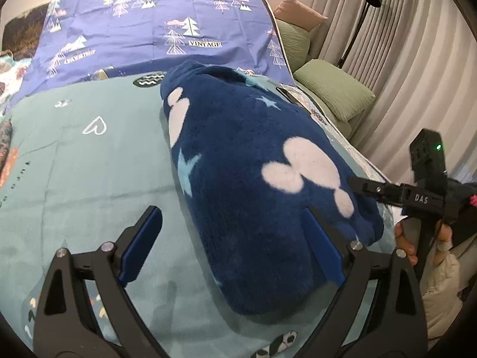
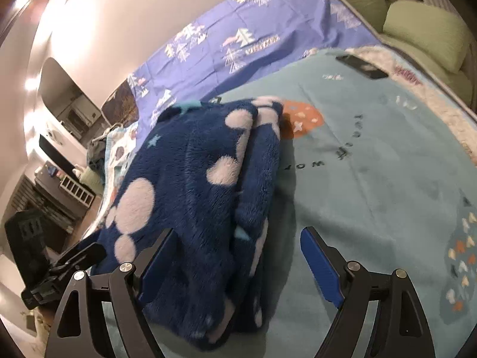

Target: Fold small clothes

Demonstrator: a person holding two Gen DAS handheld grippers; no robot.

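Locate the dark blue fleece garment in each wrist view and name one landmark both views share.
Left wrist view: the fleece garment fills the centre and right, running from mid-frame down past the right finger.
Right wrist view: the fleece garment lies left of centre, its near end between the open fingers.
Shared landmark: the purple sheet with white trees, beyond the garment in both views.

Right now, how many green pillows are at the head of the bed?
2 visible: one nearer green pillow beside the teal blanket, another green pillow behind it under a pink cushion. More may be hidden.
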